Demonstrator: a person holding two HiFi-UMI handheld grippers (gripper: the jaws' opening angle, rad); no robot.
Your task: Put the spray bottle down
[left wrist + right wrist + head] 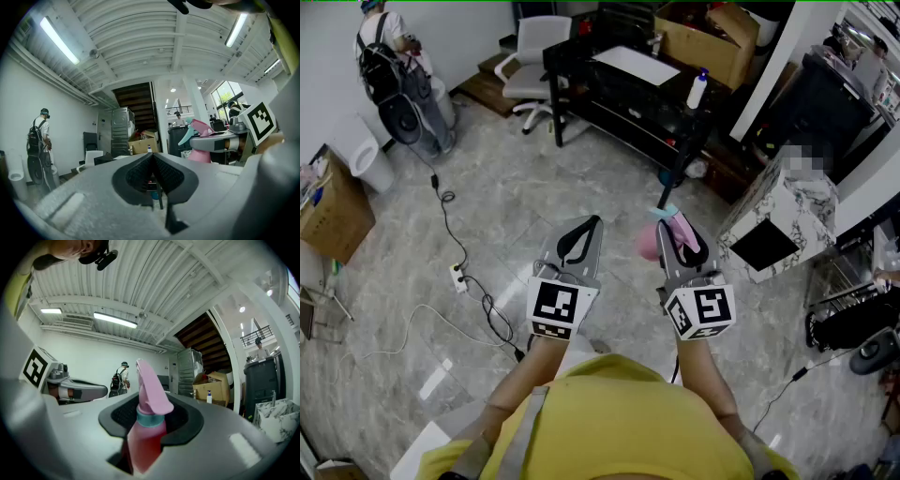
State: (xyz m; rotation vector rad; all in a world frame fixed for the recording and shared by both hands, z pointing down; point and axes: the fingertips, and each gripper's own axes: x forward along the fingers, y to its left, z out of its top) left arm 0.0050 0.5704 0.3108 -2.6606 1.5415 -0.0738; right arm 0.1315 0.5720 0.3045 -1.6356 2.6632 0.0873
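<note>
Nearest, the left tool (153,164) was held level, its jaws brought together with nothing between them. Beside it, the right tool (151,416) was clamped on the pink spray bottle (146,439) just under its teal collar, with the nozzle upward. The bottle was thus held in the air above the tiled floor (487,234), well apart from the black counter (581,66) farther ahead. The putting down was judged not yet done: a surface had to be reached, the bottle stood and the grip released.

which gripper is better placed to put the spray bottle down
Right: the right gripper holds the pink spray bottle between its fingers; the left gripper has its fingers shut on nothing.
</note>
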